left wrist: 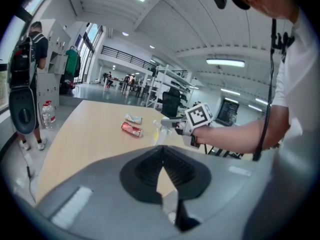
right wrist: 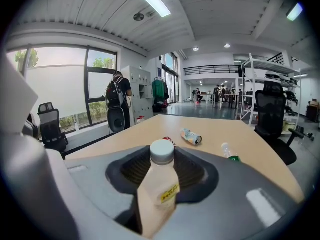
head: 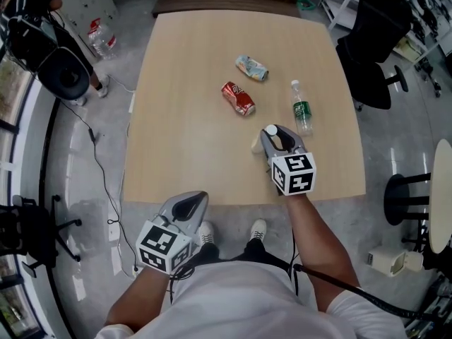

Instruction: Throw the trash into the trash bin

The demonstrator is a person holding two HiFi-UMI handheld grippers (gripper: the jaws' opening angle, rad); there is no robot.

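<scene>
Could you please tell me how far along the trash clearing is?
Nothing looks thrown away yet. In hand: the right gripper grips the small beige bottle. Remaining: the red can, pale can and green-labelled bottle lie on the table. The left gripper is shut, empty.

White short-sleeved shirt (head: 233,306), dark trousers (head: 227,253), white shoes (head: 258,228); grey left gripper (head: 188,205) and right gripper (head: 280,143), each bearing a black-and-white marker cube (head: 293,173); black cable (head: 311,271) at the right arm.
</scene>
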